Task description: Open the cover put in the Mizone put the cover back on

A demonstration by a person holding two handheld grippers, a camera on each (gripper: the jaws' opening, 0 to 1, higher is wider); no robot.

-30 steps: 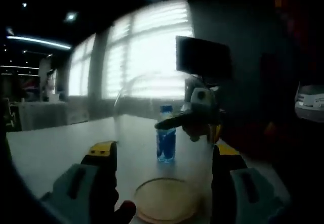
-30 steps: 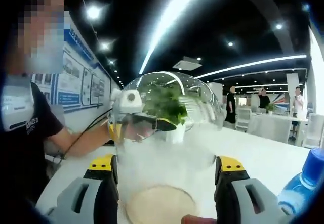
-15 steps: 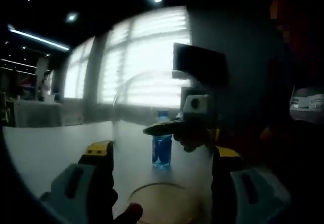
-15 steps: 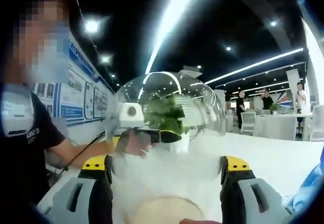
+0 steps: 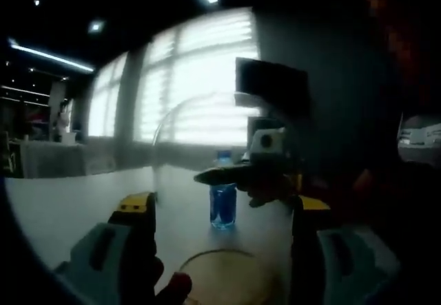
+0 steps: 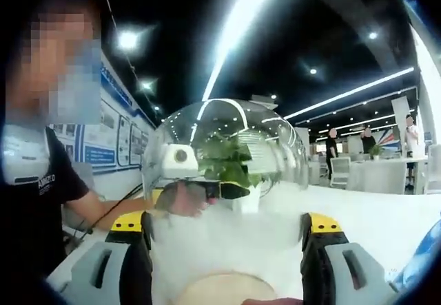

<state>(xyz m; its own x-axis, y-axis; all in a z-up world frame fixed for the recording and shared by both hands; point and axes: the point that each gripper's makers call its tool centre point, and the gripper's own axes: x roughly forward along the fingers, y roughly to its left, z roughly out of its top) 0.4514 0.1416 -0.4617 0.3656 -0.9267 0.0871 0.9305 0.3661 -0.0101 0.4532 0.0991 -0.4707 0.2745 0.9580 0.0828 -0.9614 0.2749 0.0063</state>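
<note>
Looking dim in the left gripper view: the clear dome [image 5: 220, 202] barely reads between the spread jaws of the left gripper [image 5: 220, 250], contact unclear. Bottle [image 5: 223, 191] stands upright on the table [image 5: 62, 202] beyond, seen through the glass. Right gripper view is brighter: dome sits between the right gripper [image 6: 234, 253] jaws, grip uncertain; wooden base [image 6: 224, 290] below, cut off.
</note>
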